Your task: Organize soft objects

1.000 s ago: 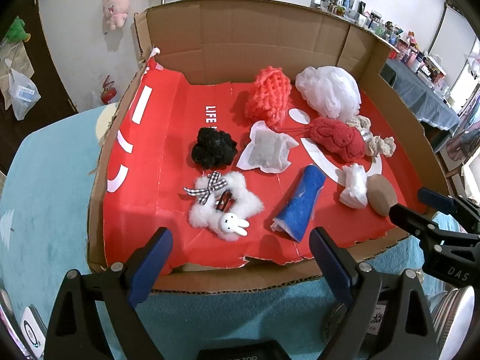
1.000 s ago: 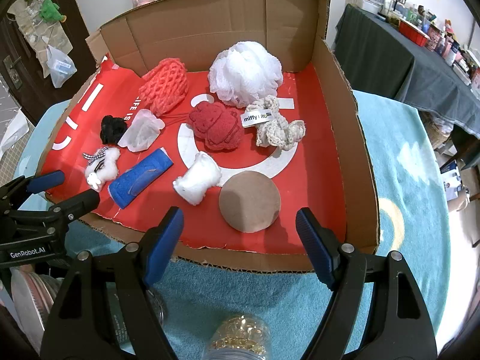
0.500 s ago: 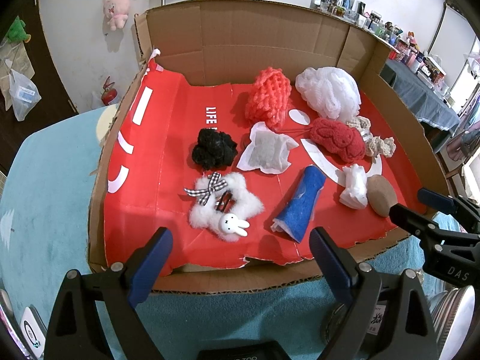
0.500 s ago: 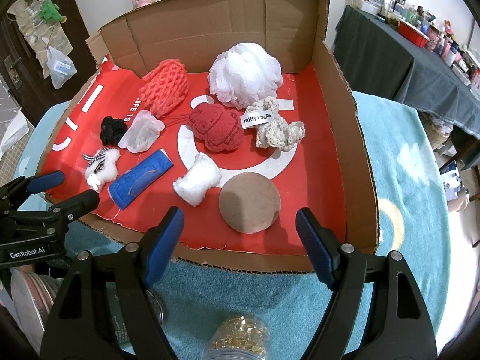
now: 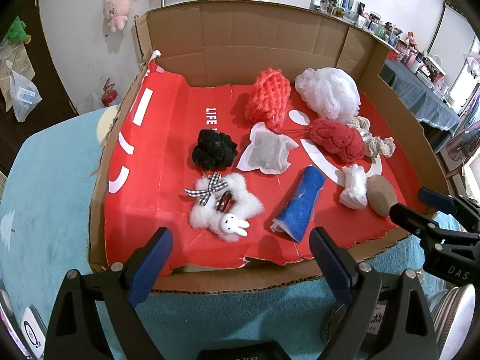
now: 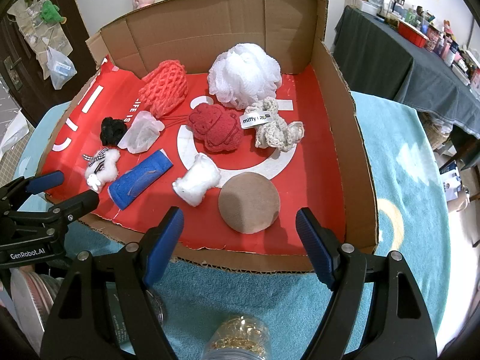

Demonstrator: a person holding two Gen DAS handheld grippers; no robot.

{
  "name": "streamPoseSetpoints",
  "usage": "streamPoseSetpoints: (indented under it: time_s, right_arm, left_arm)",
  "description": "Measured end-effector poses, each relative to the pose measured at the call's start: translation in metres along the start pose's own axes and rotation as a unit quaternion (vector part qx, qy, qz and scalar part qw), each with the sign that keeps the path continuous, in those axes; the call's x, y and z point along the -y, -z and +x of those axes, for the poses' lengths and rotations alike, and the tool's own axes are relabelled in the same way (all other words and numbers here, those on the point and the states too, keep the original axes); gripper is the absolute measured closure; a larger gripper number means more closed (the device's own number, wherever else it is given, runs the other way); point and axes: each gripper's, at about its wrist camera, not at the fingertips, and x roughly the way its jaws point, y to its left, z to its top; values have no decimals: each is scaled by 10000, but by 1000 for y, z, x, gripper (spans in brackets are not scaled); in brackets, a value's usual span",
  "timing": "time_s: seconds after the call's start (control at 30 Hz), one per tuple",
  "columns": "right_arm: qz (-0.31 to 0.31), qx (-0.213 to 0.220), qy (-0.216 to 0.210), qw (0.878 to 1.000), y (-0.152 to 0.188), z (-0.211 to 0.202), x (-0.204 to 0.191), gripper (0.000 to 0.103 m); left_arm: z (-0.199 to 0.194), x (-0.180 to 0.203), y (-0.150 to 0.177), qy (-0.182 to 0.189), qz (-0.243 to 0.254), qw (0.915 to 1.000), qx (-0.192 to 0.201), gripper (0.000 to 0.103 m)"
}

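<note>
Tabletop (image 6: 399, 156): covered in teal cloth; carries the cardboard tray.
Cardboard tray (image 6: 357, 162): red-lined floor, walls at back and sides, holding all the soft objects.
White mesh pouf (image 6: 244, 73): back right, beside the orange net sponge (image 6: 165, 90).
Red plush (image 6: 216, 127): centre, with the crochet piece (image 6: 277, 130) just to its right.
Brown round pad (image 6: 249, 205): front right.
Blue roll (image 5: 300, 204): front centre.
Left claw (image 5: 240, 250): spread wide, empty, at the front edge.
Right claw (image 6: 240, 229): spread wide, empty.
</note>
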Motion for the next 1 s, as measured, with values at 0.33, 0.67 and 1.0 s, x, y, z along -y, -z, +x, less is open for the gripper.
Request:
streamPoseSetpoints:
  time_s: [0.33, 0.67, 1.0]
  right_arm:
    - [2, 5, 1, 10000, 0, 0, 0, 26]
    - [-9, 7, -4, 10000, 0, 0, 0, 26]
    - [97, 309, -120, 9994, 1, -24, 6, 26]
  left_arm:
    - [0, -1, -1, -8, -12, 10000, 7, 9]
    - [0, 0, 0, -15, -5, 10000, 26, 9]
    - [-37, -7, 8, -87, -96, 9984, 558, 9]
